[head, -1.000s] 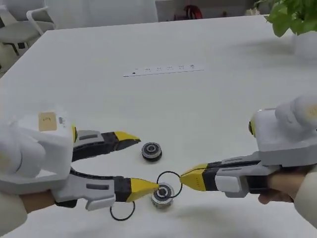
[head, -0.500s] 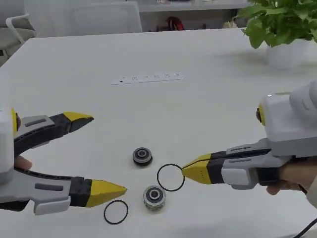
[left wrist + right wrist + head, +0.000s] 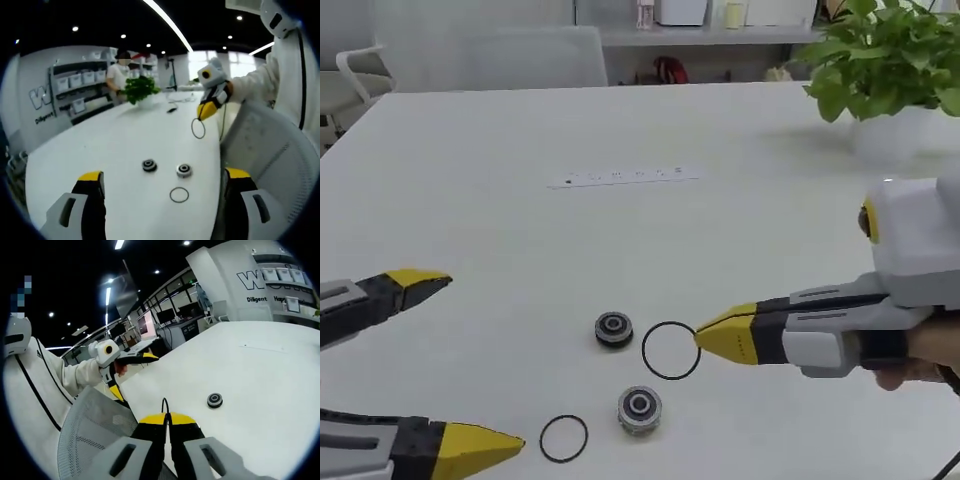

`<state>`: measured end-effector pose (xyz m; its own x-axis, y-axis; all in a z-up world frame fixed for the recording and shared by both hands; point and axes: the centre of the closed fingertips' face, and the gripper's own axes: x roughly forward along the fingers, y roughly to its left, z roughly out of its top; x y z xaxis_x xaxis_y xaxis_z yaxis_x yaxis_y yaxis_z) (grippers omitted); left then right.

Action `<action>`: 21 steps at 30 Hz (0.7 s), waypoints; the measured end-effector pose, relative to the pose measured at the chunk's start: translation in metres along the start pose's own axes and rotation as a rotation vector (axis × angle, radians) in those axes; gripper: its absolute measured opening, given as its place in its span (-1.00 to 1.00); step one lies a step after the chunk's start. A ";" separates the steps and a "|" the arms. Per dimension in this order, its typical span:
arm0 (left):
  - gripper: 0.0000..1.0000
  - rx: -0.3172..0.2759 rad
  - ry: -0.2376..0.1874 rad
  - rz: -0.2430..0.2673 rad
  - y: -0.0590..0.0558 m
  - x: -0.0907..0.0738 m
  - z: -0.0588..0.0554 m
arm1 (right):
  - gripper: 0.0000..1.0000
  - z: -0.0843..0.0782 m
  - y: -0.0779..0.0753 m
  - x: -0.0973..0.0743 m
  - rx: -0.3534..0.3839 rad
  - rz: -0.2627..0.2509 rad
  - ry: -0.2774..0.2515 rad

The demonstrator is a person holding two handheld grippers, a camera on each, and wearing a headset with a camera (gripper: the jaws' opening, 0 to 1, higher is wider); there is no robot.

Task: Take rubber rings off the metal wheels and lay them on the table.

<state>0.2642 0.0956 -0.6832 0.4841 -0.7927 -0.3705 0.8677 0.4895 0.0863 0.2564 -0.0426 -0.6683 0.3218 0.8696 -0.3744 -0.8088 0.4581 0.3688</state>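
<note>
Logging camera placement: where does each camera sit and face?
Head view: headset, down at white table; left gripper open, right gripper pinching thin black rubber ring.
Left gripper view: between open jaws toward right gripper, white right sleeve.
Right gripper view: along shut jaws toward left gripper, left sleeve.
Shared: all show a small metal wheel.

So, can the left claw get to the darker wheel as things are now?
Probably yes. The left claw is open, and bare table lies between it and the darker wheel. The right claw, shut on a ring, sits on the wheel's other side.
</note>
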 end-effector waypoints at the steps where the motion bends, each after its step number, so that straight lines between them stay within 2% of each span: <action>1: 1.00 -0.006 0.000 0.009 0.001 -0.004 -0.002 | -1.00 0.002 0.003 0.001 -0.002 0.004 -0.003; 11: 1.00 -0.042 0.024 0.054 0.003 -0.037 -0.023 | -1.00 0.016 0.023 0.023 -0.012 0.045 -0.003; 20: 1.00 -0.048 0.031 0.091 0.008 -0.056 -0.037 | -1.00 0.009 0.031 0.049 -0.024 0.057 0.058; 21: 1.00 -0.050 0.035 0.098 0.009 -0.058 -0.040 | -1.00 0.007 0.033 0.053 -0.025 0.063 0.076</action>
<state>0.2398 0.1603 -0.6978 0.5614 -0.7276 -0.3944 0.8093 0.5821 0.0781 0.2505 0.0199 -0.6708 0.2325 0.8794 -0.4155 -0.8387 0.3976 0.3722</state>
